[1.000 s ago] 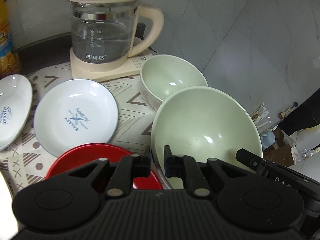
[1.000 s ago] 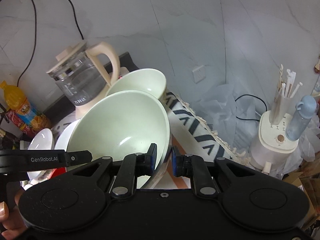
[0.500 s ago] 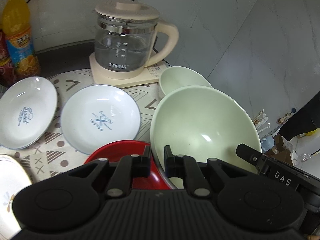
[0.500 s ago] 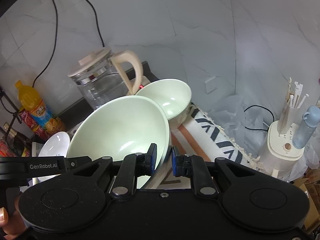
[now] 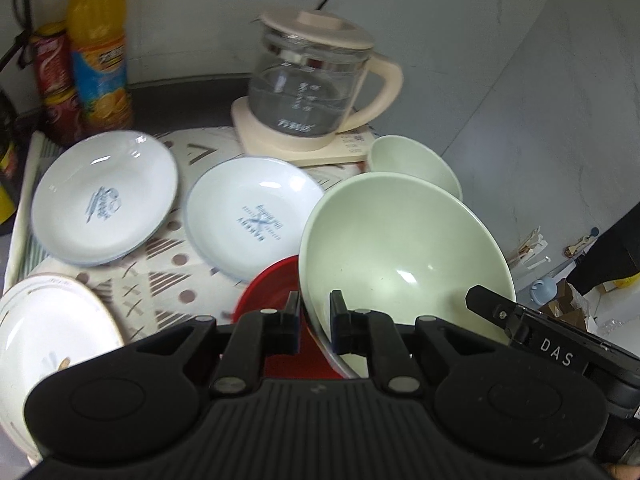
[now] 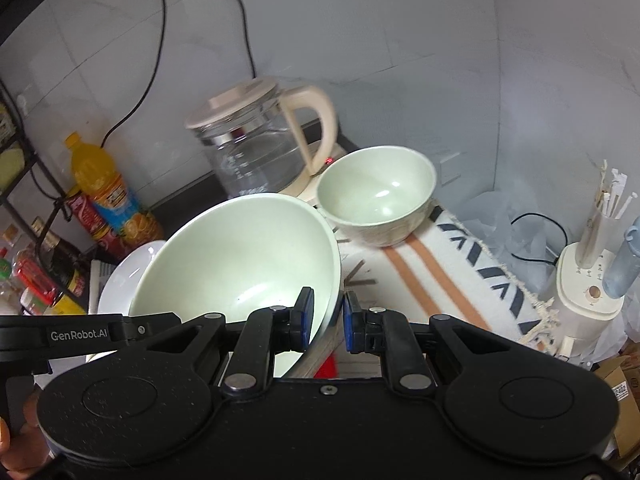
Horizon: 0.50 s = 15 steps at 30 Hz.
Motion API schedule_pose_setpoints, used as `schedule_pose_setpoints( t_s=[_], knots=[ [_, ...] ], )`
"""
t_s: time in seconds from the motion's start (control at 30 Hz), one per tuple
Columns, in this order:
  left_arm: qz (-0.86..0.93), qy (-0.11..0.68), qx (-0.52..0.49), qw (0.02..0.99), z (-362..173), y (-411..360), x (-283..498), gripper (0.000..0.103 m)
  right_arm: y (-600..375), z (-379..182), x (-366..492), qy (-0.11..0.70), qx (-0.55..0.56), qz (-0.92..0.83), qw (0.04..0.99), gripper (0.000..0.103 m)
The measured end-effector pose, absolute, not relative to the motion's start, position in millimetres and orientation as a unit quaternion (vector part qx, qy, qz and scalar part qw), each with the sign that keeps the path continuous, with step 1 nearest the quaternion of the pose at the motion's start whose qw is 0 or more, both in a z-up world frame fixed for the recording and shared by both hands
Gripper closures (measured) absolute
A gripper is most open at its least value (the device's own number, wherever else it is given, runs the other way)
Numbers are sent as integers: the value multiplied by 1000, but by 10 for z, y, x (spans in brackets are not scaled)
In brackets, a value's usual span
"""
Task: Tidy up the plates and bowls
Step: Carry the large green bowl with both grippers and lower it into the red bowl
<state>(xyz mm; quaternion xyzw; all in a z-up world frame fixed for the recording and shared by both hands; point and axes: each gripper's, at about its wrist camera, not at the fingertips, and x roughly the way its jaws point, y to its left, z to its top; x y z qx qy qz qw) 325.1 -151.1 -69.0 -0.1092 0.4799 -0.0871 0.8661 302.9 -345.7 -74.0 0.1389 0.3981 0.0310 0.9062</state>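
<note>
Since a second ago more plates show as I lift; both tools, left tool (image 5: 314,322) and right tool (image 6: 325,318), clamp the large green bowl (image 5: 400,252) (tilted, opening toward ten o'clock).

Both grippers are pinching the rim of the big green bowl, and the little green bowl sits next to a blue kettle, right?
Not quite: the kettle is cream with clear glass, as the right wrist view shows. Both the left gripper and right gripper do pinch the big green bowl, with the little green bowl beside the kettle.
</note>
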Motion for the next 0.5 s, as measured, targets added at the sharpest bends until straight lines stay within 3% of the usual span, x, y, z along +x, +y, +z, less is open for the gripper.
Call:
schedule_pose_setpoints(
  t_s=[0.5],
  knots=[
    [-72,503,-132,851,-944,-1237,3076,91,-3075,-913,2904,427,124,45,895,87]
  ],
)
